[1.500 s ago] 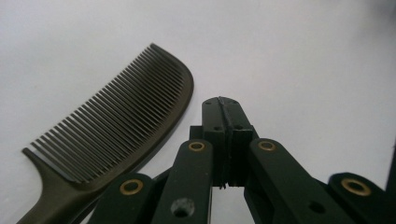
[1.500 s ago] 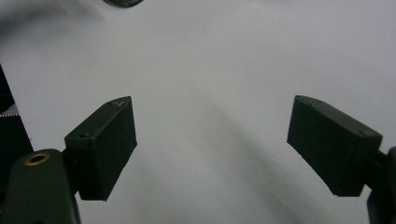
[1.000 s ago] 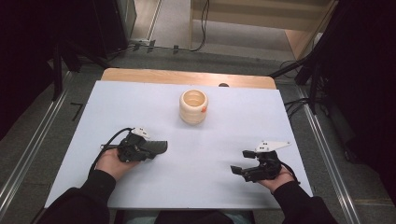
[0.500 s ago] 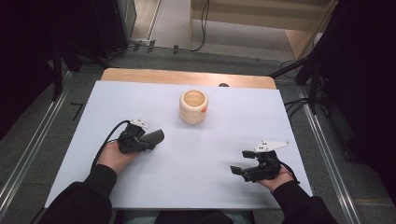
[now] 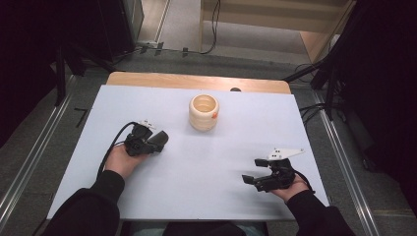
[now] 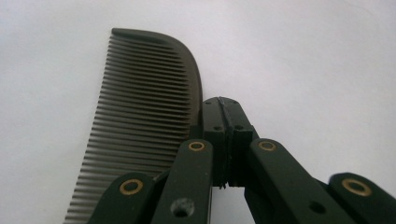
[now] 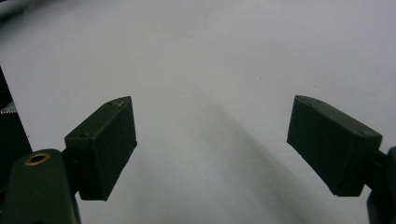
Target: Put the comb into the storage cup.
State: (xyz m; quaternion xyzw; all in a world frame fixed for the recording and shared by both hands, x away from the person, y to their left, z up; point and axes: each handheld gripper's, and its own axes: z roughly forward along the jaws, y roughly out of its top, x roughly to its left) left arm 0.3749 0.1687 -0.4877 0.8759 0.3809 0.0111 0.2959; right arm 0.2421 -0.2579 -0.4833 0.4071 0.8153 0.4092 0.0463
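Observation:
My left gripper (image 5: 151,142) sits left of the table's middle, shut on a dark comb (image 5: 161,139) that sticks out to the right toward the cup. In the left gripper view the jaws (image 6: 228,114) are pressed together, and the comb (image 6: 140,121) with its fine teeth lies along their left side. A pale wooden cup (image 5: 203,112) stands upright at the back centre, a short way beyond and right of the comb. My right gripper (image 5: 253,171) rests near the front right, open. Between its pads (image 7: 105,144) there is only bare table.
The white table top (image 5: 305,132) has a wooden strip (image 5: 196,81) along its far edge. Metal rails run along both sides on the floor, and cables lie beyond the table. A grey three-cornered plate (image 5: 285,154) tops the right gripper.
My left hand has carried the comb away from the front edge and a little right, closer to the cup. The right hand has stayed still.

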